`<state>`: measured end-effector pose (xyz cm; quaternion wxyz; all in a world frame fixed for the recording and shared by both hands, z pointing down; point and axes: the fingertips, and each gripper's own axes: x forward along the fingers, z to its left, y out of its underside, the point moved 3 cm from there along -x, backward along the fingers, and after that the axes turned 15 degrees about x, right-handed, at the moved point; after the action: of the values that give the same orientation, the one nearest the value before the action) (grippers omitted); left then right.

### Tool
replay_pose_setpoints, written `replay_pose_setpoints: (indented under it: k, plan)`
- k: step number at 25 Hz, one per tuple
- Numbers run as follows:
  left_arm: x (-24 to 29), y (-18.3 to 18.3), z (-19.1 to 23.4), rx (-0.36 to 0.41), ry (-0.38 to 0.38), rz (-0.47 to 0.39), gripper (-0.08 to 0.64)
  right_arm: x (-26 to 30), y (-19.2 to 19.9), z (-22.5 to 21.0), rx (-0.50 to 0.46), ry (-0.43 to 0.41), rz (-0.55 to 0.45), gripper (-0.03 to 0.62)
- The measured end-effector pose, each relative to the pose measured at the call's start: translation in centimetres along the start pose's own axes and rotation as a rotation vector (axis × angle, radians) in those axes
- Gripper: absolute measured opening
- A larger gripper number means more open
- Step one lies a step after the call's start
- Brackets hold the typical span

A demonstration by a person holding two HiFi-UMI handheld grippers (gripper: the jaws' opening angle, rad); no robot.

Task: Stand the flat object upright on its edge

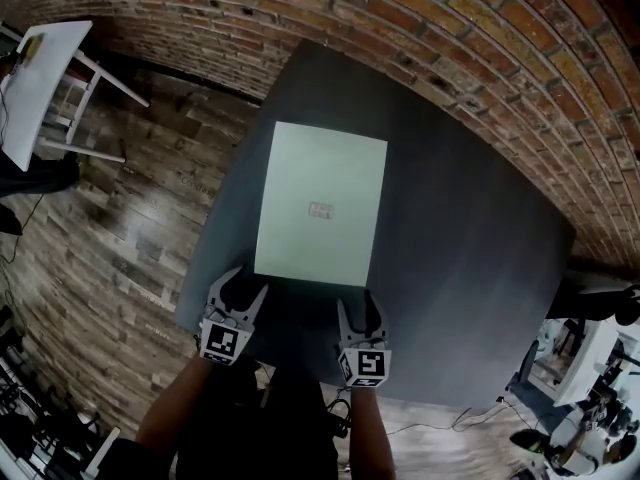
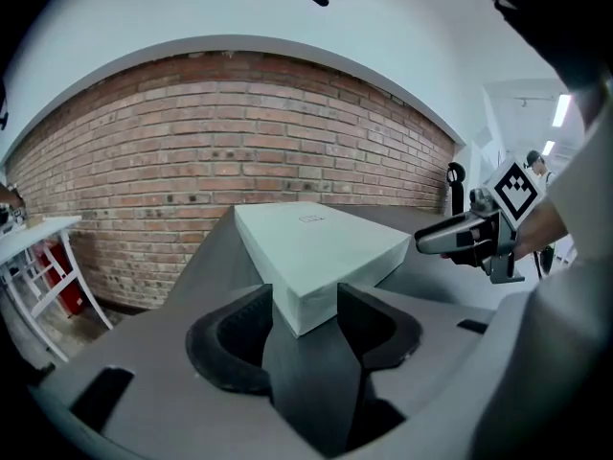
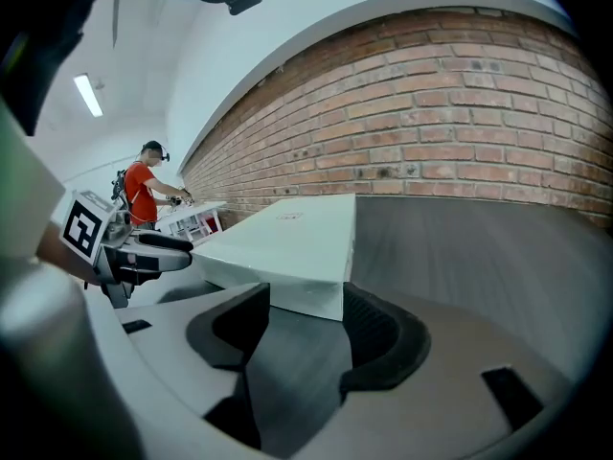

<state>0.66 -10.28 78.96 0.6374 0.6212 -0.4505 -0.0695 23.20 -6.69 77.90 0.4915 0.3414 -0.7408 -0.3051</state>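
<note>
Tongs first: the left tongs [image 1: 243, 290] are spread, with the near left corner of the box [image 1: 322, 203] between their jaws but not pinched. The right tongs [image 1: 358, 308] stand spread in the same way about its near right corner. The box, pale green and shallow, lies flat in the middle of the dark worktop [image 1: 470, 268], so the step in hand looks like lining up on its near edge. Next, I judge, both tongs must close there and tip it up evenly, without letting it slide away. A small grey mark [image 1: 321, 210] at the lid's centre is too small to read.
</note>
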Motion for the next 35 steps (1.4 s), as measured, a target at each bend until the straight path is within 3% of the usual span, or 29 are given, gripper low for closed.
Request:
replay_pose_setpoints:
  k: [5,25,35]
  plan:
    - [0.7,0.7,-0.1,-0.026,0.010,0.031,0.212,0.9,1.1,-0.5,-0.003,-0.016,0.026,0.245]
    - [1.7,0.2,-1.0,-0.052,0.054,-0.003,0.215,2.6,1.7,-0.8,0.010,-0.071,0.025,0.262]
    - [-0.7,-1.5,-1.3,0.060,0.088,-0.053,0.239,0.4,0.9,0.9,-0.045,-0.082,0.022,0.265]
